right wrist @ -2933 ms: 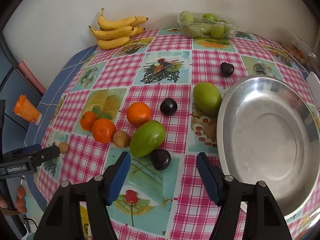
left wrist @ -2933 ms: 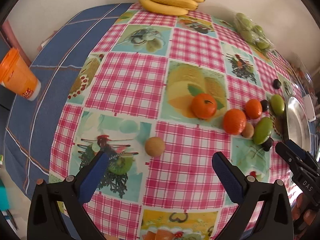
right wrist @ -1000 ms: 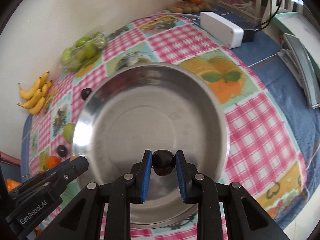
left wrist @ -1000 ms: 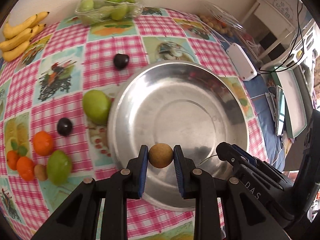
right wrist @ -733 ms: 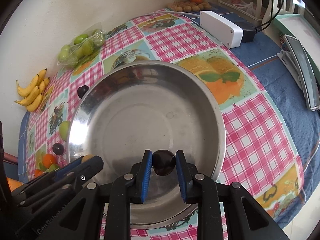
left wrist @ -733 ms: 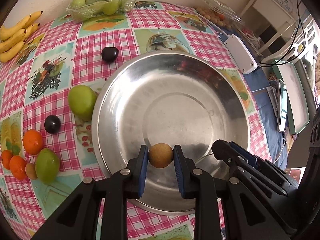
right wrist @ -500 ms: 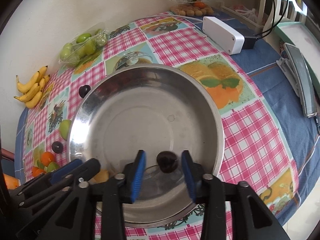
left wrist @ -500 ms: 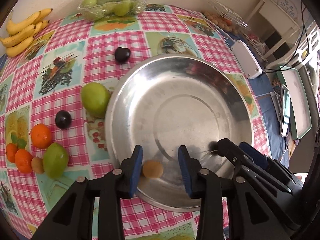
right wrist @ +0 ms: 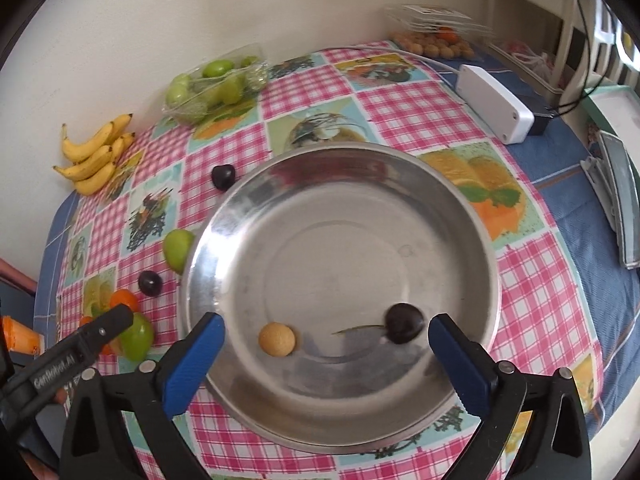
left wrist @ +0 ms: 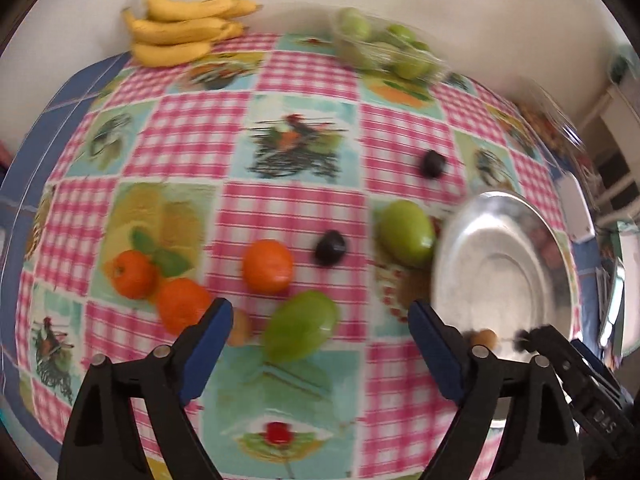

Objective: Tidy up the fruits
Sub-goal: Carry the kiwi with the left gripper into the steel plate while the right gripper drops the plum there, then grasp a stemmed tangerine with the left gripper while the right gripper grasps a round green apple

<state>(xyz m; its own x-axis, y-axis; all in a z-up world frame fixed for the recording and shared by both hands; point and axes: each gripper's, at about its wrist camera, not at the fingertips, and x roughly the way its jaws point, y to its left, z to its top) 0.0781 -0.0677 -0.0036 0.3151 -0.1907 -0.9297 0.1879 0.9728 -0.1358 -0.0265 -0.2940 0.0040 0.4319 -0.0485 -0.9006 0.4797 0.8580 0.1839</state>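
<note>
A steel bowl (right wrist: 280, 184) holds a small tan fruit (right wrist: 277, 339) and a dark cherry (right wrist: 404, 323). My right gripper (right wrist: 326, 354) is open and empty above the bowl's near rim. My left gripper (left wrist: 320, 344) is open and empty over a green mango (left wrist: 300, 326). Around it lie three oranges (left wrist: 267, 266), a small brown fruit (left wrist: 240, 328), a dark plum (left wrist: 330, 248), a second green mango (left wrist: 406, 233) against the bowl (left wrist: 500, 264), and another dark plum (left wrist: 433, 164).
Bananas (left wrist: 180, 32) and a clear pack of green fruit (left wrist: 384, 46) lie at the table's back by the wall. A white box (right wrist: 496, 102), a tray of small fruits (right wrist: 432, 46) and an orange cup (right wrist: 18, 336) stand near the table's edges.
Both grippers opened and dropped the tan fruit and the cherry into the bowl. The left gripper then swung left, over the loose fruit on the cloth.
</note>
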